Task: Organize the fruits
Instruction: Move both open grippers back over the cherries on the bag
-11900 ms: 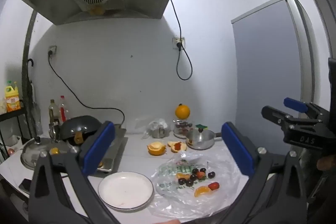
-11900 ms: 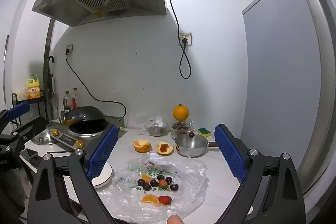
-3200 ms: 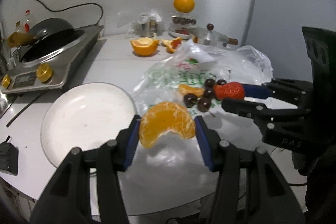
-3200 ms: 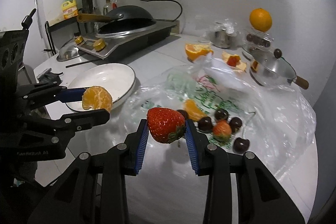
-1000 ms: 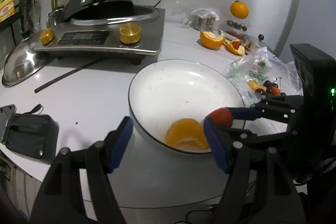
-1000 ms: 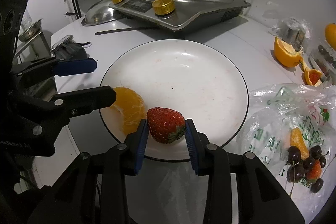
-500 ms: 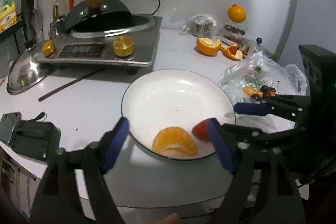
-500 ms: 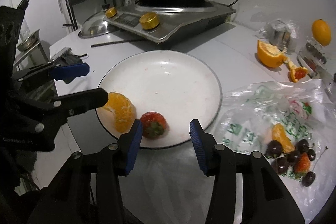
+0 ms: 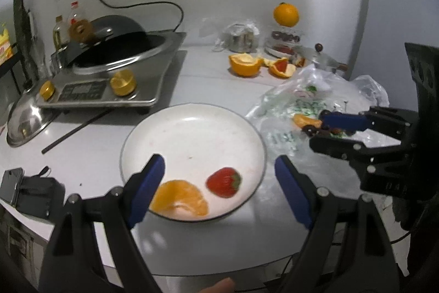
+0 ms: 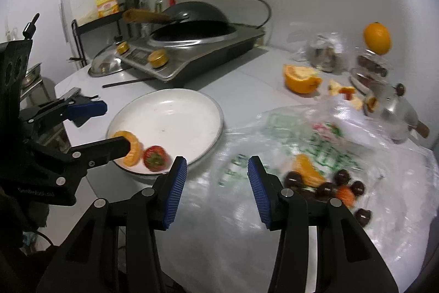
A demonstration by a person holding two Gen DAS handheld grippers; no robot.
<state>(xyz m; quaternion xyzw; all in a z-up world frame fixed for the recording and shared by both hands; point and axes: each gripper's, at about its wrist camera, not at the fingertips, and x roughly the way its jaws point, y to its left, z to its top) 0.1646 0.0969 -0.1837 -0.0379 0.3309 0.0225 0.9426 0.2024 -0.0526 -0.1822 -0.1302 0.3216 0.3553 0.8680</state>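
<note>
Two fruits, an orange segment [image 9: 179, 201] and a strawberry [image 9: 224, 181], lie side by side on the near part of the white plate [image 9: 192, 128]. Left gripper [image 9: 219, 183] and right gripper [image 10: 216, 183] both have their fingers apart, empty; the right's hover over the plastic bag [image 10: 315, 150].

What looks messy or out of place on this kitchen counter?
A few things. Fruit lies loose on a crumpled plastic bag: cherries and an orange segment. Torn orange peel sits bare on the counter. A whole orange is perched on a stack of small containers.
</note>
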